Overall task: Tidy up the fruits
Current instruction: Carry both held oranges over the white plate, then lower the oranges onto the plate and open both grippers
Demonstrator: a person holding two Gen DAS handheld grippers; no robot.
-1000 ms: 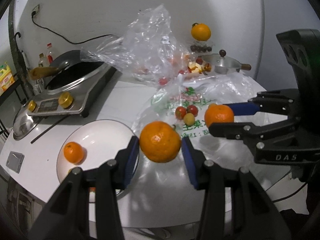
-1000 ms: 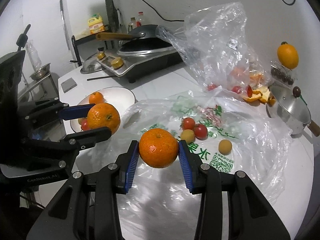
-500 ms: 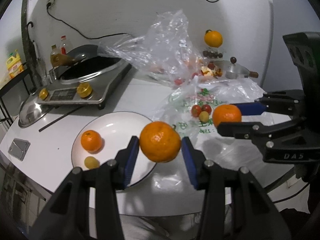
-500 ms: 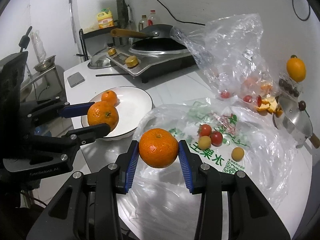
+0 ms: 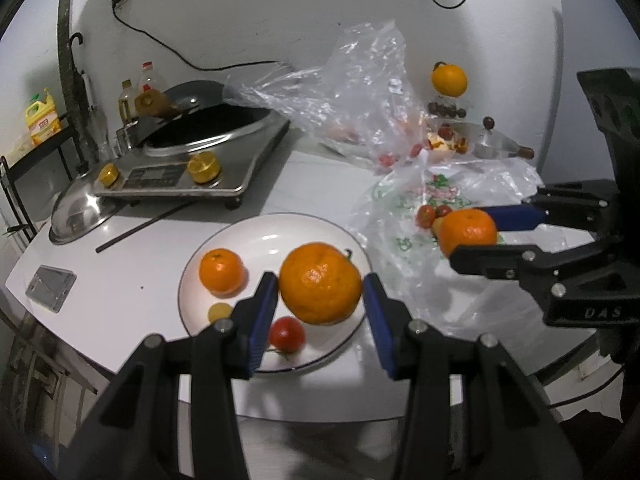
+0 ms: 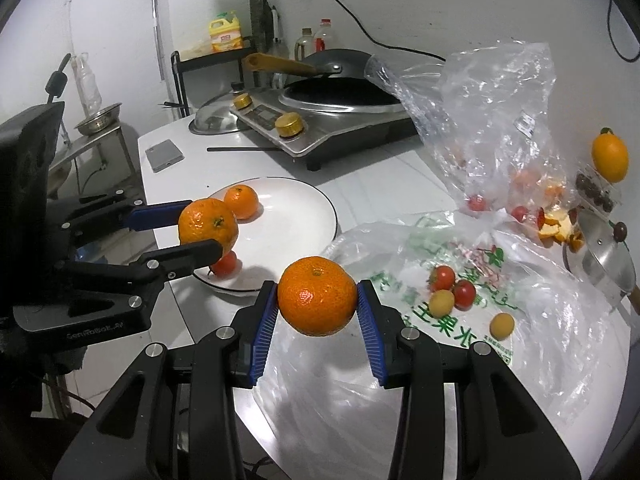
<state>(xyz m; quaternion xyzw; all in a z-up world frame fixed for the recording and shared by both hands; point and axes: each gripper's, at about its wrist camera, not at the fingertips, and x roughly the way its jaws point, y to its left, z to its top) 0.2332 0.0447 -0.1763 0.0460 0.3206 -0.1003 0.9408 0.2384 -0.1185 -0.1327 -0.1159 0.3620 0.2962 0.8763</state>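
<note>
A: Over the white plate at the left, the left gripper has its pads clamped on a mandarin; below it lie a smaller mandarin, a yellow fruit and a cherry tomato.

B: So lower it onto the bare far side of the plate (clear of those three); part the fingers only once it rests, or it may roll.

A: To the right, the right gripper is closed on a second mandarin, above the near edge of the printed bag, just beside the plate.

B: Hold it there; bring it across once the left has cleared.
</note>
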